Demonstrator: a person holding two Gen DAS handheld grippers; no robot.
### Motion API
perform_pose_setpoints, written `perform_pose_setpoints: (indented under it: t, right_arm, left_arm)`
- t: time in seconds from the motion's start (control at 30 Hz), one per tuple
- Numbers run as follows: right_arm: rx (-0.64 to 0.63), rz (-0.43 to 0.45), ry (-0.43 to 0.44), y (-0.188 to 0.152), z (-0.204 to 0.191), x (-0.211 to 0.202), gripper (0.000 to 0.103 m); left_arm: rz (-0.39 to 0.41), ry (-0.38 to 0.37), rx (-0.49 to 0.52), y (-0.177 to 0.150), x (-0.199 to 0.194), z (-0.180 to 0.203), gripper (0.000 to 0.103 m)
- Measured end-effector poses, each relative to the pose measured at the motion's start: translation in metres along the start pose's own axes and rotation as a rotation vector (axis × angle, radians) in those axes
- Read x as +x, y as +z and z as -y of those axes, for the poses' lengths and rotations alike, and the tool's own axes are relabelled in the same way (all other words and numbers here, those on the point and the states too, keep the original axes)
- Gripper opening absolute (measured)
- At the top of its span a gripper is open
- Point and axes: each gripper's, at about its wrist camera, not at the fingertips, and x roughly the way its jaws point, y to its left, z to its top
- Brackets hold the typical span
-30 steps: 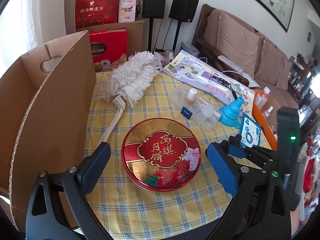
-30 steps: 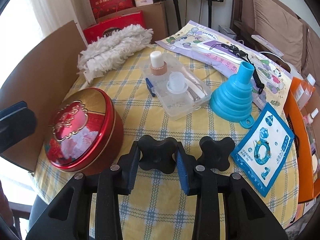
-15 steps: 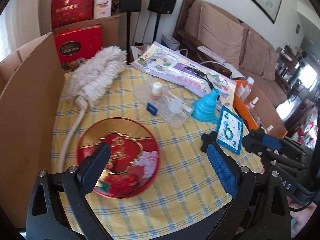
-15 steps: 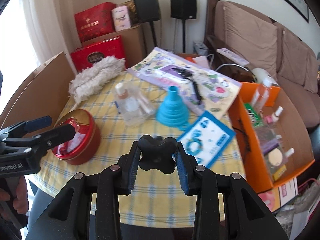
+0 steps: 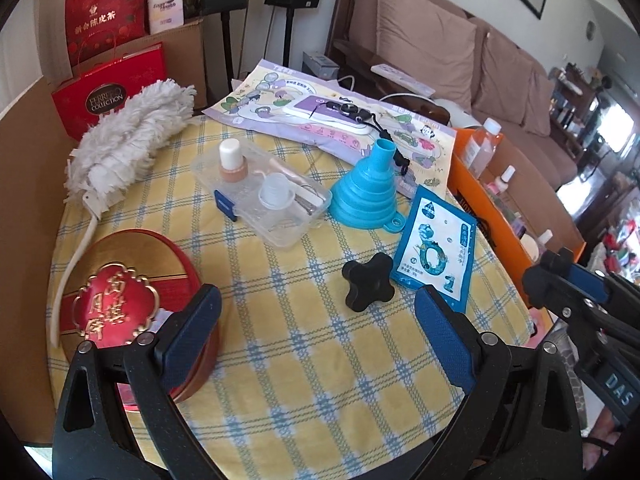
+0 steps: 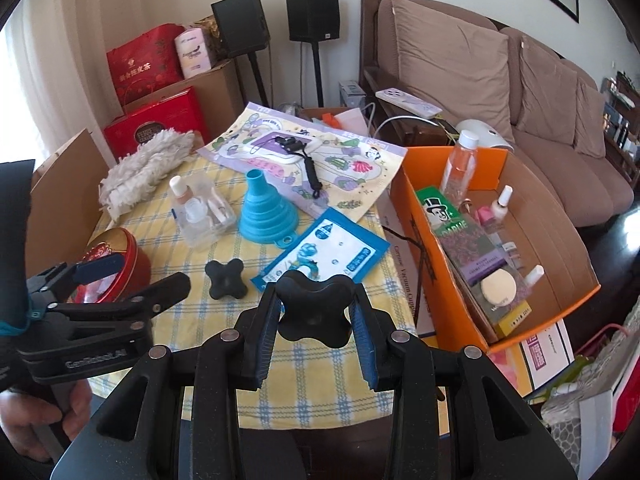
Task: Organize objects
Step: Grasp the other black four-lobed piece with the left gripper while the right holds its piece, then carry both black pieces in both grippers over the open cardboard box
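My right gripper [image 6: 316, 306] is shut on a black star-shaped knob [image 6: 314, 316], held in the air above the table's near edge, left of the orange box [image 6: 412, 208]. A second black knob [image 5: 368, 286] lies on the yellow checked cloth [image 5: 304, 360]; it also shows in the right wrist view [image 6: 226, 280]. My left gripper [image 5: 316, 312] hangs open just in front of this knob, with nothing between its fingers. A blue sachet [image 5: 436, 252] lies right beside the lying knob. The right gripper [image 5: 560, 276] shows at the right edge of the left wrist view.
A red round tin [image 5: 128, 304] stands under my left finger. A blue funnel [image 5: 366, 186], a clear tray [image 5: 260, 204] with small bottles, a white duster [image 5: 128, 136] and a printed mat [image 5: 320, 120] fill the back. A cardboard box wall [image 5: 24, 168] stands on the left.
The right gripper has lifted its knob off the cloth and drawn back and up toward the orange box. The left gripper has swung right from over the red tin to the lying knob.
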Motion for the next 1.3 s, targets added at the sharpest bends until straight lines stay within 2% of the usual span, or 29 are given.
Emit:
perform_pose_setpoints:
  t: [0.2,0.27,0.4,0.47,0.53,0.6,0.67,0.7,0.73,1.07,1.3]
  right_arm:
    - [0.014,-0.003,-0.005,-0.004,0.006,0.001,0.035]
    - [0.020,-0.003,-0.007,-0.004,0.009,0.002,0.035]
    - [0.032,-0.005,-0.012,-0.006,0.014,0.002,0.035]
    - [0.034,-0.008,-0.016,-0.006,0.016,0.003,0.035]
    - [0.034,-0.010,-0.018,-0.007,0.017,0.004,0.035]
    - [0.035,-0.012,-0.019,-0.007,0.017,0.004,0.035]
    - [0.036,-0.013,-0.018,-0.008,0.018,0.005,0.035]
    - [0.036,-0.014,-0.017,-0.008,0.018,0.006,0.035]
    - [0.036,-0.015,-0.017,-0.008,0.017,0.007,0.035]
    - [0.017,-0.020,0.001,-0.006,0.006,0.012,0.035]
    - [0.000,-0.006,0.009,0.000,-0.001,0.010,0.035]
  left_arm:
    - [-0.008,0.042,-0.005,0.002,0.022,0.016,0.096]
    - [-0.009,0.056,-0.007,0.002,0.029,0.021,0.092]
    - [-0.024,0.093,0.002,0.001,0.044,0.030,0.091]
    - [-0.030,0.104,0.000,0.000,0.050,0.031,0.083]
    - [-0.033,0.111,0.003,-0.002,0.053,0.032,0.069]
    - [-0.035,0.104,0.007,-0.004,0.055,0.032,0.062]
    - [-0.023,0.090,0.016,-0.005,0.054,0.033,0.050]
    - [-0.023,0.080,0.021,-0.004,0.054,0.033,0.040]
    - [-0.025,0.078,0.027,-0.004,0.053,0.034,0.036]
    - [-0.031,0.056,0.017,-0.006,0.047,0.030,0.033]
    - [-0.013,0.043,0.012,-0.002,0.029,0.022,0.033]
